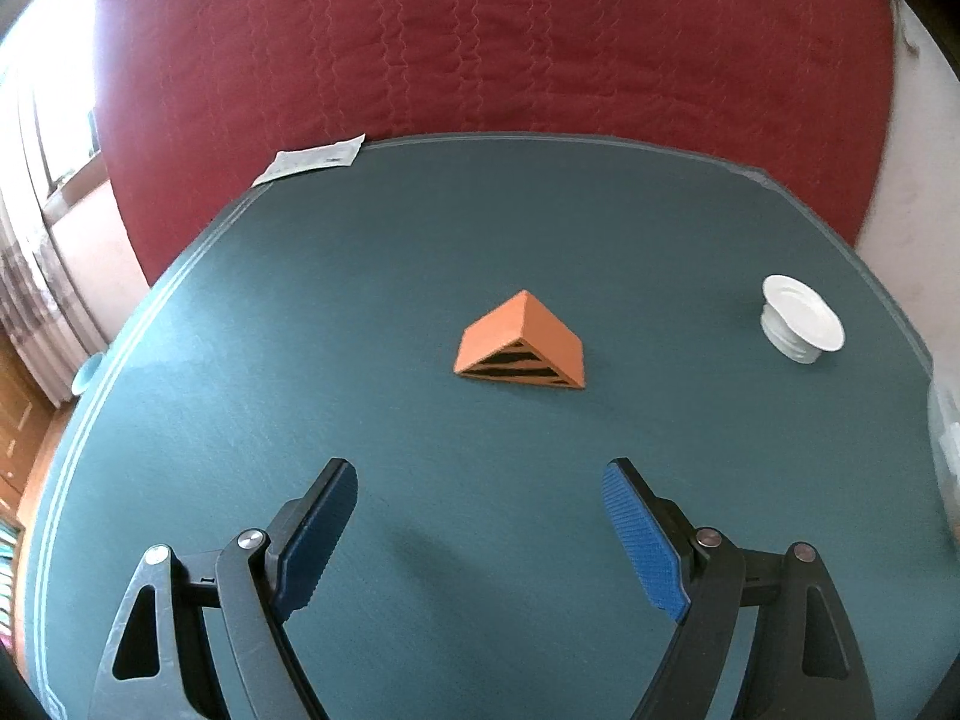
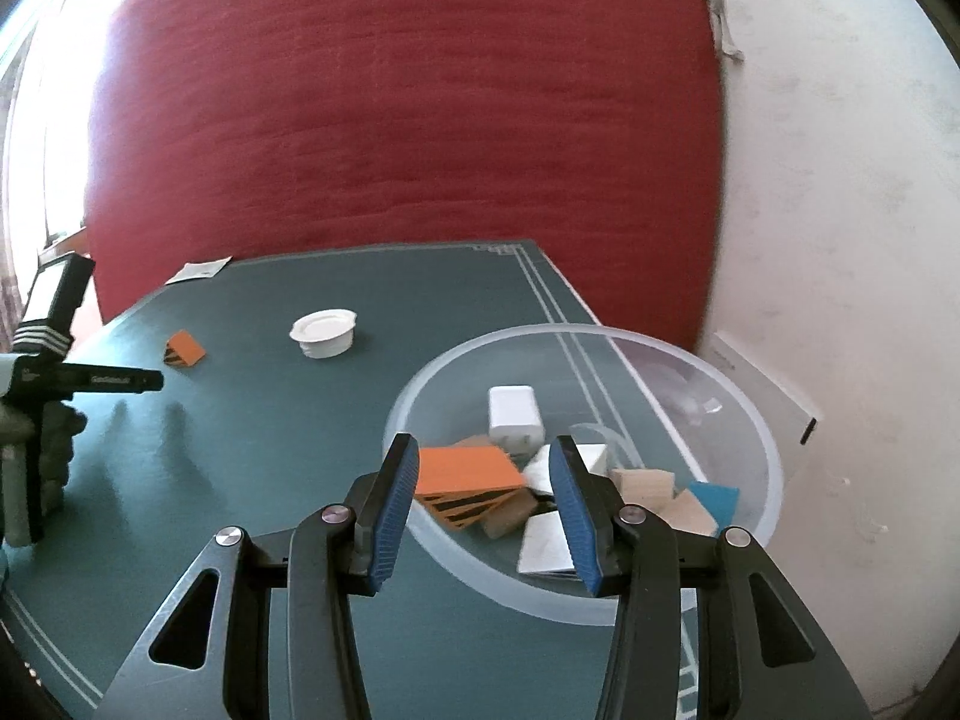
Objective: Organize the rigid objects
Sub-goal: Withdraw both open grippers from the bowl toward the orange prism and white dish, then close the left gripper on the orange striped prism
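The orange wedge point(image 1: 521, 343), at twelve o'clock from the wide, empty left gripper point(image 1: 480, 531), could be squeezed out by its sloped faces, while the right gripper point(image 2: 483, 501) is seen half-open, empty.

Two orange wedges point(image 1: 521, 343) point(image 2: 465, 471), one white cap point(image 1: 801, 319), one bowl point(image 2: 762, 438).

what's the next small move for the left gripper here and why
Probably ease the left gripper forward and down until its open jaws straddle the orange wedge. The wedge lies loose on the table just ahead of the fingertips, outside the clear bowl where the other blocks already sit.
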A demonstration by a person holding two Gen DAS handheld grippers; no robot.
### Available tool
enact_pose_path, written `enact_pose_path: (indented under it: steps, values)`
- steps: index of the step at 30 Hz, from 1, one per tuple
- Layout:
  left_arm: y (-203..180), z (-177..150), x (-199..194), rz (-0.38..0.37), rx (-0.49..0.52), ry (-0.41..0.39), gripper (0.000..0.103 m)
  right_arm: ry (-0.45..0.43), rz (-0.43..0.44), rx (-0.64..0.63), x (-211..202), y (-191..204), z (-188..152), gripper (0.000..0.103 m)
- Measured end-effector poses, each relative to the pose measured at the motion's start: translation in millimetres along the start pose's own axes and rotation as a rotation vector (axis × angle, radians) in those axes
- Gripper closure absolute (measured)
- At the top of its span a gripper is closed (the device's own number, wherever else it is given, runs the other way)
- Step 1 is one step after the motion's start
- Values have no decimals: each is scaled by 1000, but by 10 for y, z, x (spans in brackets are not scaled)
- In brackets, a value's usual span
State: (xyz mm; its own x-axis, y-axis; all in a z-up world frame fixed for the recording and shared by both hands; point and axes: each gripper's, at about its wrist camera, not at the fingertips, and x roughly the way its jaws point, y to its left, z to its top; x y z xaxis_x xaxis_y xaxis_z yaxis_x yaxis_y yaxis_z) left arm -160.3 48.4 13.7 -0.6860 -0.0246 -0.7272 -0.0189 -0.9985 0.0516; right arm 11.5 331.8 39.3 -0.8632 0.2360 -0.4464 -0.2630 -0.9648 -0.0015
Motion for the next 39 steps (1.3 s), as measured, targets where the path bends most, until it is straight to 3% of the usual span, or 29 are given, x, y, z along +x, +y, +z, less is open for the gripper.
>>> enact_pose_path:
  steps: [15,24,31,34,39]
  values:
    - [-46,252,272,107,95,16,16,31,64,-36,13,258,-12,55]
    - [-97,438,416,99,91,19,16,46,83,-40,3,333,-15,55]
    - [-81,485,460,52,61,30,17,54,102,-44,-22,437,-10,55]
    - [-46,494,475,0,35,41,25,61,117,-44,-14,500,-7,55]
    - [-58,483,447,-66,25,34,52,87,162,-25,50,605,32,55]
